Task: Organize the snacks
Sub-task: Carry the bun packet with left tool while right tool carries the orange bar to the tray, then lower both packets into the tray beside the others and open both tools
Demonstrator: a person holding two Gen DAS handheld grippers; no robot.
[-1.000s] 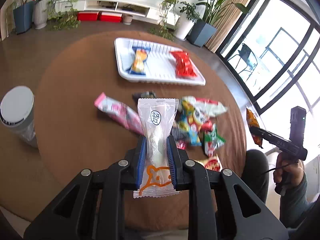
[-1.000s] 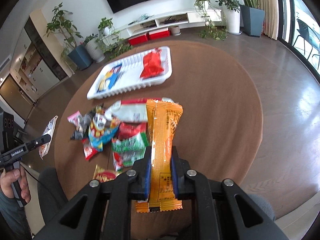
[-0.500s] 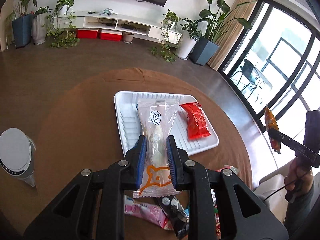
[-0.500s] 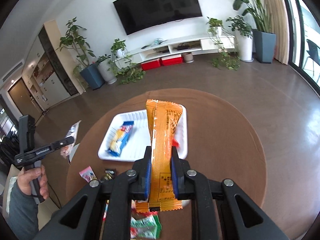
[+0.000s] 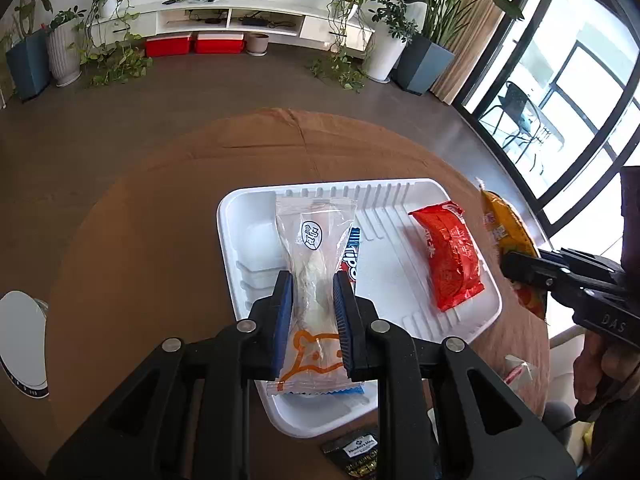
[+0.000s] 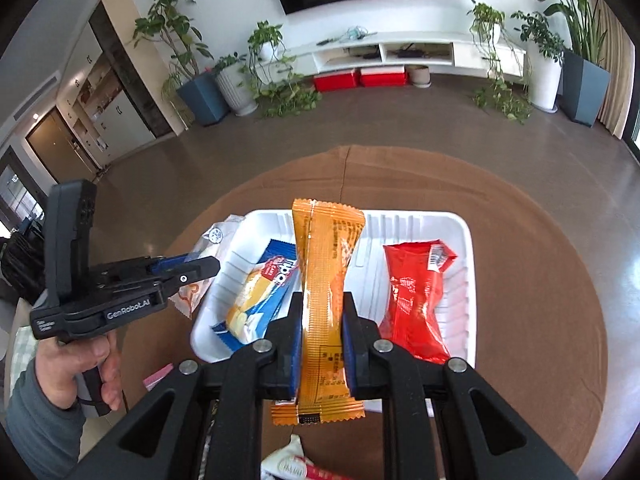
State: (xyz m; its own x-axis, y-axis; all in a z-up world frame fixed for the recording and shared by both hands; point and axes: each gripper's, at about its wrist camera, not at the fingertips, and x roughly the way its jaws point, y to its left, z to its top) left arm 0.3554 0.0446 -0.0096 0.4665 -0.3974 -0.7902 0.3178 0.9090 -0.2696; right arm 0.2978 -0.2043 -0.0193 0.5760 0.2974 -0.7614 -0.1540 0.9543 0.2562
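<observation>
Left gripper [image 5: 311, 312] clamped on a clear packet [image 5: 314, 268] with an orange bear outline at its near end; blue pads [image 5: 285, 300] press both sides of the packet near its middle, white snack visible inside. The packet is held above the left half of the white tray [image 5: 460, 320], over the blue packet [image 5: 351, 258], of which only an edge shows from this view. Right gripper [image 6: 320, 344] clamped on an orange packet [image 6: 326, 280], gripped below its middle, long axis pointing away from the camera, its crimped near end hanging out behind the pads. The orange packet is held above the middle of the tray [image 6: 466, 248], between the blue packet [image 6: 264, 292] on the tray's left and the red packet [image 6: 416, 300] on its right. Both of those lie flat inside the tray; whether either held packet touches the tray, cannot tell. The tray sits on a round brown table [image 5: 160, 240]. At the table's near edge, outside the tray: a dark packet [image 5: 356, 452] in the left view, a white-and-red packet [image 6: 292, 464] and a pink packet [image 6: 158, 376] in the right view. A white round lid [image 5: 20, 340] shows at the far left of the left view. In the right view the left gripper [image 6: 208, 266] appears side-on at the tray's left rim, held by a hand [image 6: 76, 364] in a grey-green sleeve. In the left view the right gripper [image 5: 510, 268] shows at the right edge, the orange packet [image 5: 506, 236] sticking up from it.
</observation>
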